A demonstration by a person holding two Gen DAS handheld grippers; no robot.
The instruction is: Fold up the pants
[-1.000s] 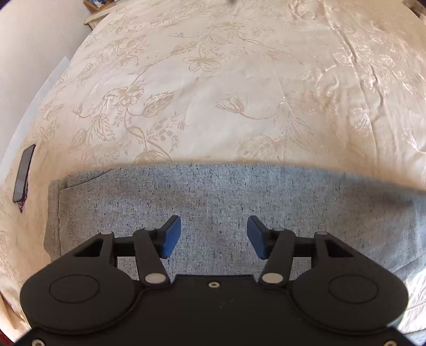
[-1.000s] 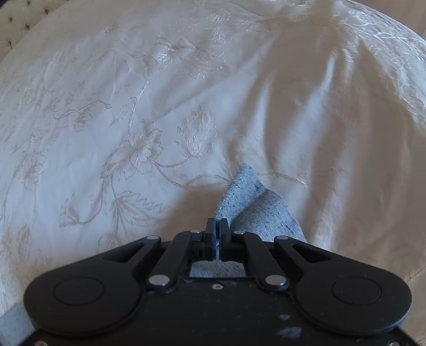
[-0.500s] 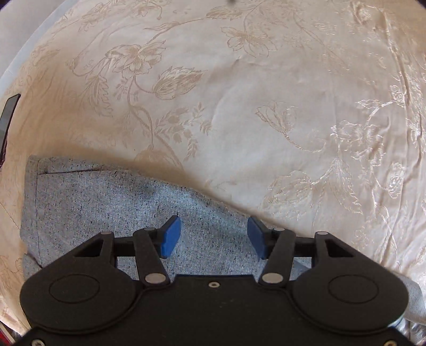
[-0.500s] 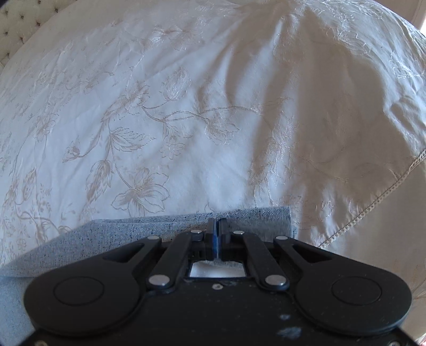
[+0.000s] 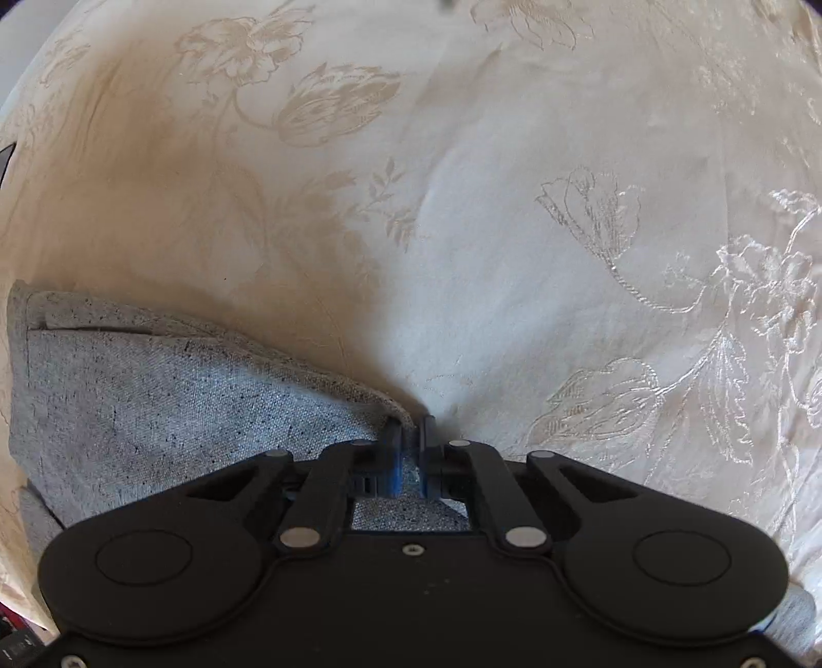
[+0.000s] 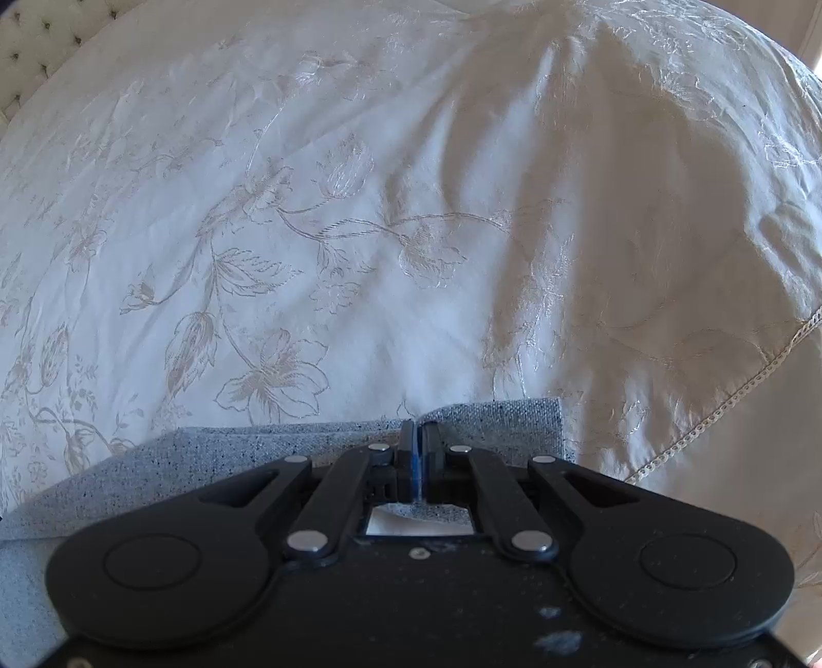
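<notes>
The grey speckled pants (image 5: 169, 406) lie on a cream floral bedspread (image 5: 488, 231). In the left wrist view the cloth spreads to the left, and my left gripper (image 5: 410, 429) is shut on its far edge, which bunches up at the fingertips. In the right wrist view the pants (image 6: 216, 457) lie as a flat band across the bottom, with a squared end at the right. My right gripper (image 6: 417, 434) is shut on the band's far edge, close to that end.
The bedspread (image 6: 359, 231) fills both views, with soft folds and a corded seam (image 6: 729, 401) at the right. A tufted headboard (image 6: 41, 41) shows at the top left. A dark flat object (image 5: 4, 159) lies at the left edge.
My left gripper has moved forward to the pants' far edge and shut on it. My right gripper stayed shut on the cloth, which went from a raised peak to a flat band.
</notes>
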